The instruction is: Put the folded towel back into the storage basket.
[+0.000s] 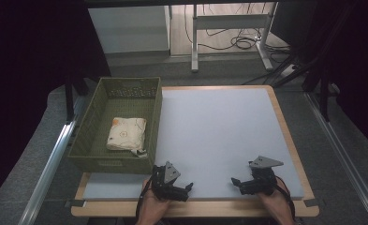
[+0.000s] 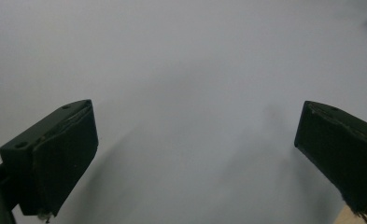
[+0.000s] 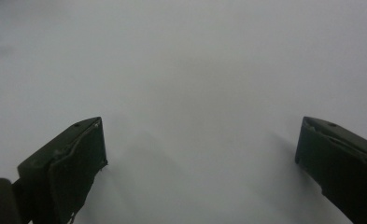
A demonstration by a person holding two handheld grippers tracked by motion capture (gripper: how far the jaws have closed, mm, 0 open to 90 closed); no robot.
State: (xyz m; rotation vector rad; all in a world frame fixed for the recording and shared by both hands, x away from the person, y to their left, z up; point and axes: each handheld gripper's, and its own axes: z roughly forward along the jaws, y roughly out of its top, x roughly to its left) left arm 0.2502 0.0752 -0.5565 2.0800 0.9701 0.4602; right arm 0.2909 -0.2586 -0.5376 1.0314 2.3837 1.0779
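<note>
The left hand-held gripper (image 1: 187,188) sits low over the near edge of the tabletop (image 1: 219,126), its jaws spread wide with nothing between them; in the left gripper view (image 2: 193,154) only the pale grey mat lies between the two black pads. The right hand-held gripper (image 1: 237,183) hovers beside it, well apart along the same near edge, and is likewise released: in the right gripper view (image 3: 200,163) its jaws stand wide apart over bare mat, grasping nothing. The two point inward, toward each other. Each is carried by a hand coming up from the near edge, the left hand (image 1: 150,208) and the right hand (image 1: 276,202). Beyond the left hand-held gripper, and a little to its left, stands a green basket (image 1: 90,136), its near wall close to it. Inside the basket lies a folded cloth (image 1: 126,133), cream with a faint print, flat on the bottom, well apart from the right hand-held gripper.
</note>
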